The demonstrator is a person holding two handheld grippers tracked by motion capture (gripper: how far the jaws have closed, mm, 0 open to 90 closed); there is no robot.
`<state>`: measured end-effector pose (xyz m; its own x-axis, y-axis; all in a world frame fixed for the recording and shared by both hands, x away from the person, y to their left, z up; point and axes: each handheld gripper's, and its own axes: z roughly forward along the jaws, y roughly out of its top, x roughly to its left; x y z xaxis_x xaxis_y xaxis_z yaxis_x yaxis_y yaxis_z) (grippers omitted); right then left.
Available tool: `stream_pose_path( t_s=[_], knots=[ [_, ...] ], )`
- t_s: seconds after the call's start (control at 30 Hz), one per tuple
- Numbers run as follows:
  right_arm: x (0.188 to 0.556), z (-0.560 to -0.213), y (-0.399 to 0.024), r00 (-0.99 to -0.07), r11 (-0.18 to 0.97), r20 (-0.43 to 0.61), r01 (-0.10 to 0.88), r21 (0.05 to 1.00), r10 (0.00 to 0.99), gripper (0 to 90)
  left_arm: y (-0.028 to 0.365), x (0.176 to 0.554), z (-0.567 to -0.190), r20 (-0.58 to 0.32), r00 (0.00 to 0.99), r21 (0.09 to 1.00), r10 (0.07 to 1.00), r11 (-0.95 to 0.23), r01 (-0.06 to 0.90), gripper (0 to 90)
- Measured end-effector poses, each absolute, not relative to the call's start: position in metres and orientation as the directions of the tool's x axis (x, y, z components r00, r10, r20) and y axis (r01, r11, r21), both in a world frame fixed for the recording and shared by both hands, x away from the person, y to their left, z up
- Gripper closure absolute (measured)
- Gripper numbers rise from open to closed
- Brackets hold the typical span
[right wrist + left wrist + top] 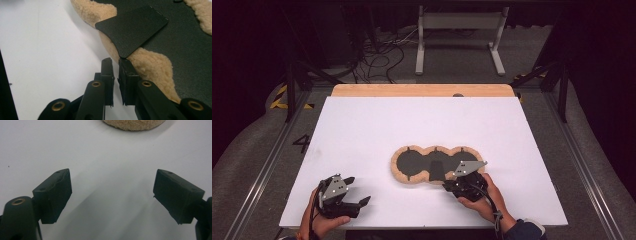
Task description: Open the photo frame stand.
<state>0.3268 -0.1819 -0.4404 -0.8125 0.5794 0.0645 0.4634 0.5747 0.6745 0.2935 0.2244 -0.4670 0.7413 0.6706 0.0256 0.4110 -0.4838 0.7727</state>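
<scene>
The right claw (115,62) is nearly clenched beside the black flap (132,30) of the fleece-edged pad (435,164), while the left claw (112,192) rests released on the white worktop (412,125).

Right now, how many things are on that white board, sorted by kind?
Fleece-edged black mat: 1
Hand-held claws: 2, the left claw open, the right claw nearly shut beside the mat's black flap
Total: 3

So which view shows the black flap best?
The right gripper view: the flap lies close up, lifted over the fleece rim. The high view has it small beside the right gripper. The left gripper view catches just fleece.
</scene>
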Motion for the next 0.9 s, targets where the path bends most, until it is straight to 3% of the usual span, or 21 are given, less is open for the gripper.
stream_pose_path(
  t_s=[0.23,0.4,0.6,0.63,0.9],
  knots=[
    [0.334,-0.440,-0.190,-0.788,0.487,0.181,0.524,0.699,0.588,78.9,0.223,0.294,-0.468,0.029,0.739,0.768,0.673,-0.489,0.415,15.8],
    [0.344,-0.442,-0.196,-0.757,0.399,0.339,0.603,0.691,0.558,65.6,0.220,0.294,-0.468,0.031,0.744,0.767,0.668,-0.493,0.410,15.4],
    [0.351,-0.445,-0.199,-0.717,0.331,0.461,0.670,0.665,0.523,57.2,0.214,0.294,-0.468,0.050,0.750,0.763,0.659,-0.510,0.397,15.4],
    [0.354,-0.447,-0.202,-0.676,0.273,0.532,0.714,0.645,0.509,54.8,0.213,0.294,-0.468,0.057,0.754,0.762,0.654,-0.517,0.390,15.4],
    [0.366,-0.448,-0.204,-0.593,0.156,0.637,0.780,0.606,0.493,49.5,0.206,0.295,-0.470,0.067,0.761,0.753,0.645,-0.533,0.386,15.2]
  ],
)
